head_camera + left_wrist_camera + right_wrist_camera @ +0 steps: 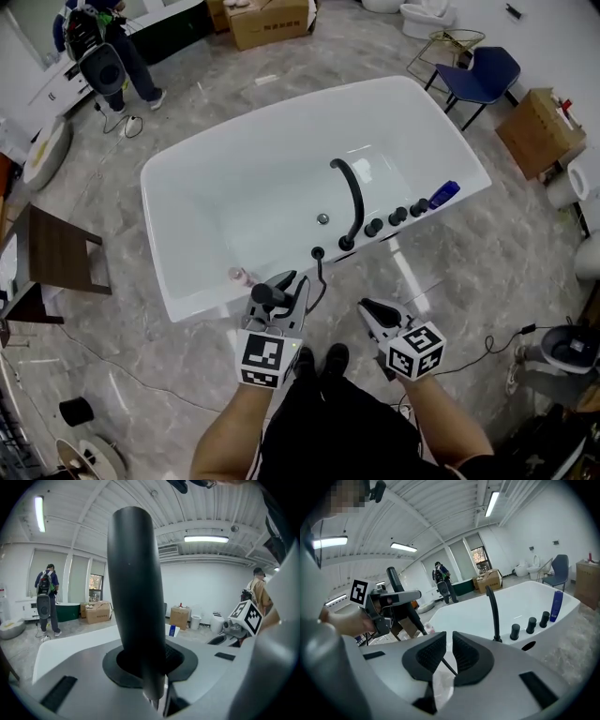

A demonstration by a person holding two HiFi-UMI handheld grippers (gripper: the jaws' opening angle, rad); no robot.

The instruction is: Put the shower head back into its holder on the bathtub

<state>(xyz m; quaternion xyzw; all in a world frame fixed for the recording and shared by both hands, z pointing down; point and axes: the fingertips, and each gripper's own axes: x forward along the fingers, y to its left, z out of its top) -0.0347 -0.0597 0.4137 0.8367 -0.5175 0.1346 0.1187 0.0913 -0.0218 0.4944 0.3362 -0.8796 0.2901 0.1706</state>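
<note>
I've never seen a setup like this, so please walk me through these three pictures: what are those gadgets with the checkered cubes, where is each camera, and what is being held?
There is no robot here. A person holds a two-jaw hand tool in each hand, and the patterned cubes are part of those tools. The head view comes from a camera on the person's head, looking down at a white bathtub. On its rim stand a curved black tap, black knobs and a blue bottle. The other two pictures come from a camera riding on each tool, looking along its jaws. The left gripper is clamped on the black shower head, whose thin hose runs to the tub's rim. The right gripper holds nothing; its jaws stand slightly apart.
</note>
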